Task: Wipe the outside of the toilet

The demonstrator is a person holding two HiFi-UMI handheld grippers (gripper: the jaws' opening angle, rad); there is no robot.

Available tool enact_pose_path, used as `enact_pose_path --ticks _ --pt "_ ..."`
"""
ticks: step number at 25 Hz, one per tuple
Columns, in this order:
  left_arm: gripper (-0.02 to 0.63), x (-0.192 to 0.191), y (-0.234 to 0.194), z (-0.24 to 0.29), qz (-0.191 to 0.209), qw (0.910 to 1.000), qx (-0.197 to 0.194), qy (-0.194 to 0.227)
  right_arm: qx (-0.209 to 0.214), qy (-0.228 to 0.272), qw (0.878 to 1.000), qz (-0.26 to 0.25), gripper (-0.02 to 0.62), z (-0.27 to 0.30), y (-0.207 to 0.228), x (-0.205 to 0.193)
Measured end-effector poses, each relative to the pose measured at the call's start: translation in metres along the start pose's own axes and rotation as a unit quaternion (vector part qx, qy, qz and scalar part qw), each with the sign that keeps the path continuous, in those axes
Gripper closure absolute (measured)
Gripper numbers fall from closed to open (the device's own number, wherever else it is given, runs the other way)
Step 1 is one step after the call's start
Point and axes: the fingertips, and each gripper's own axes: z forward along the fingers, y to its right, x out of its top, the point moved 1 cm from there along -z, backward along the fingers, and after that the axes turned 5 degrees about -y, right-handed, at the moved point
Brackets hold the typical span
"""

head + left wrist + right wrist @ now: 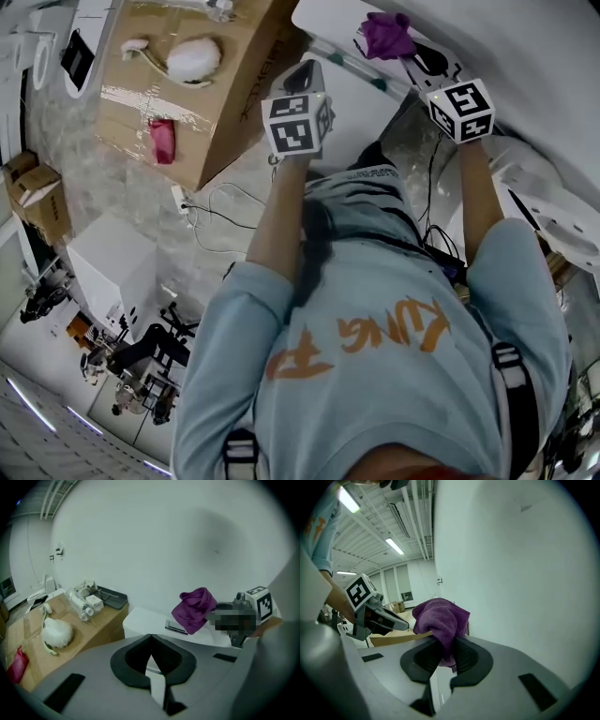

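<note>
Now | R gripper (445, 643) on cloth (439, 617) | L gripper (150, 639) closed | duster (56, 633) atop box (96, 629)

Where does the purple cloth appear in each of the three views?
Head view: purple cloth at the top, right of centre, at the tip of the right hand-held gripper.
Left gripper view: right of centre, over the white toilet tank.
Right gripper view: centre, clamped between the jaws.
Shared landmark: cardboard box, left of the cloth in the head and left gripper views.

Orange "KUNG" print, upside down, on shirt (375, 281).
</note>
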Motion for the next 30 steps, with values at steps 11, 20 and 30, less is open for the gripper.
enact_pose_path --ticks 11,20,30 --pt "0.581 -0.008 -0.048 -0.014 -0.049 0.998 0.038 0.012 0.051 0.001 0.998 -0.032 0.529 0.108 -0.051 0.042" --pt "0.581 -0.023 -0.071 -0.02 -0.069 0.9958 0.059 0.004 0.028 -0.043 0.998 -0.037 0.529 0.194 -0.064 0.032" --pt "0.581 -0.02 -0.065 -0.018 -0.06 0.9966 0.057 -0.002 -0.004 -0.127 0.987 -0.103 0.532 0.209 -0.063 0.011"
